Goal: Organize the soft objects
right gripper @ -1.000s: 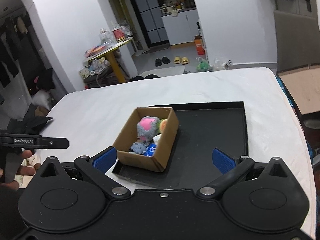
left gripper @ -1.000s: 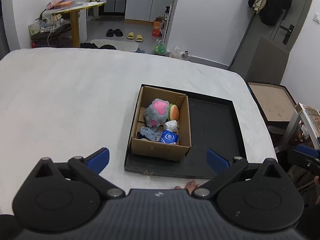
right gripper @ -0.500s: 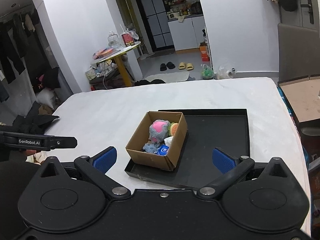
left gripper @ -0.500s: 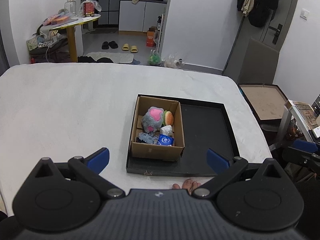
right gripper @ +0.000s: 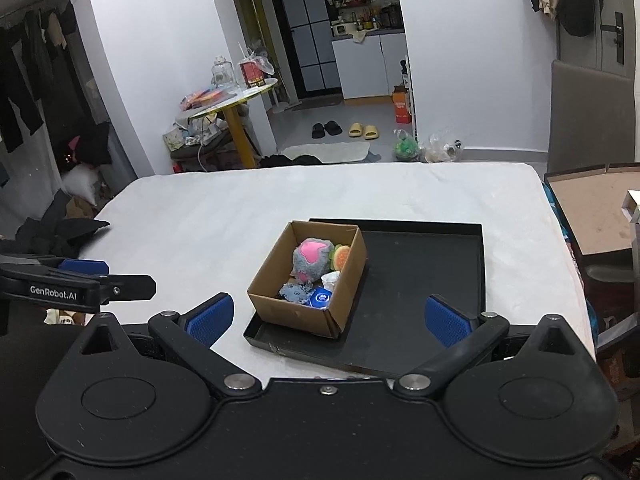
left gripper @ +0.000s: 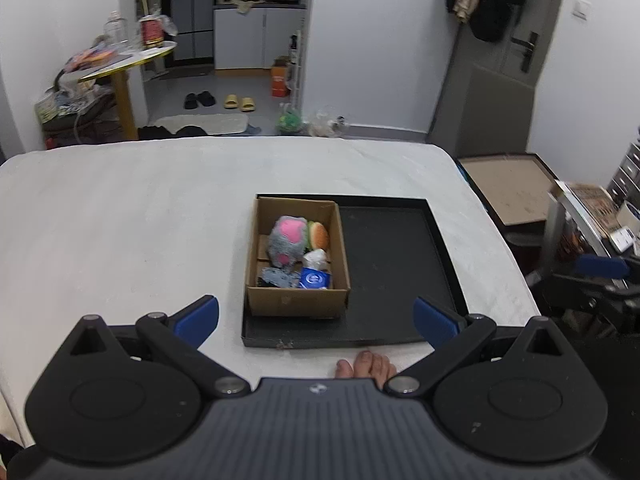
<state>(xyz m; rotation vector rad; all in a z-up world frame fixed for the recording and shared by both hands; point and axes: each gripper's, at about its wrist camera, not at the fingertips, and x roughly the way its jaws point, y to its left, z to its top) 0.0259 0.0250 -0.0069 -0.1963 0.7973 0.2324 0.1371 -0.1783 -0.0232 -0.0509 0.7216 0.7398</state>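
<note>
Left wrist view: left gripper [left gripper: 316, 316] jaws were spread wide, empty. Ahead between them sat the cardboard box [left gripper: 296, 306] in the black tray [left gripper: 392, 248], holding the grey-pink plush [left gripper: 287, 240], burger toy [left gripper: 319, 236] and blue packet [left gripper: 315, 280].

Right wrist view: right gripper [right gripper: 328, 318] was likewise wide and empty, box ahead between its jaws. Judged complete or nearly so; no loose soft items visible.

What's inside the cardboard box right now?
The box holds a grey-and-pink plush, a burger toy, a white wad, a blue packet and a grey cloth. Anything beneath them is covered.
</note>
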